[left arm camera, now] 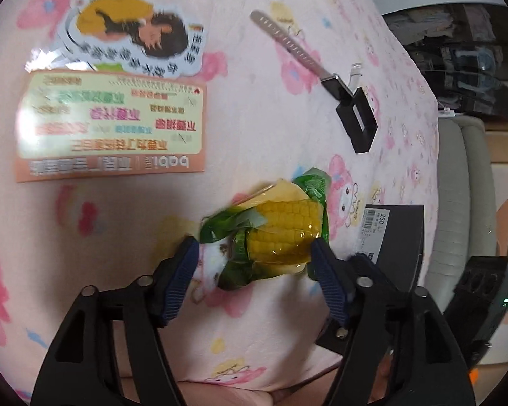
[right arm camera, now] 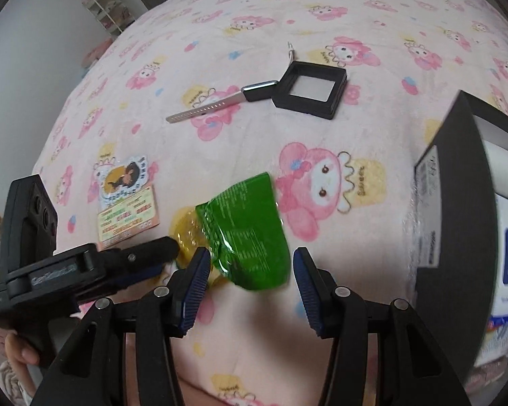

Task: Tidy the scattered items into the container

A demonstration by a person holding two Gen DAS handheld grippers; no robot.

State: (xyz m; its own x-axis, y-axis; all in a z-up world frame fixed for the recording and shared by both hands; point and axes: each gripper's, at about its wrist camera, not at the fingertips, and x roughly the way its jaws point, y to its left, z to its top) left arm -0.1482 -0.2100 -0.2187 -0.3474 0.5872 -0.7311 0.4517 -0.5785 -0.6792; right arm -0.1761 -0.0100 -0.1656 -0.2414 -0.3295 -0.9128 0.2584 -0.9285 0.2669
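Currently: leaflet at 10 o'clock and watch at 1 o'clock lie on the bed. Left hand-held gripper clamps the packaged corn; right hand-held gripper wide. Black box at 3 o'clock holds some goods.

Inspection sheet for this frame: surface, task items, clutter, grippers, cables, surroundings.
Surface: pink cartoon-print blanket.
Task items: corn packet between the left gripper's fingers; watch touching the black square frame; sticker overlapping the printed card; black box at right, already holding items.
Clutter: nothing seen.
Grippers: left gripper around the corn packet, contact unclear; right gripper open, its fingers either side of the packet's green end.
Cables: nothing seen.
Surroundings: shelf rack by the wall.
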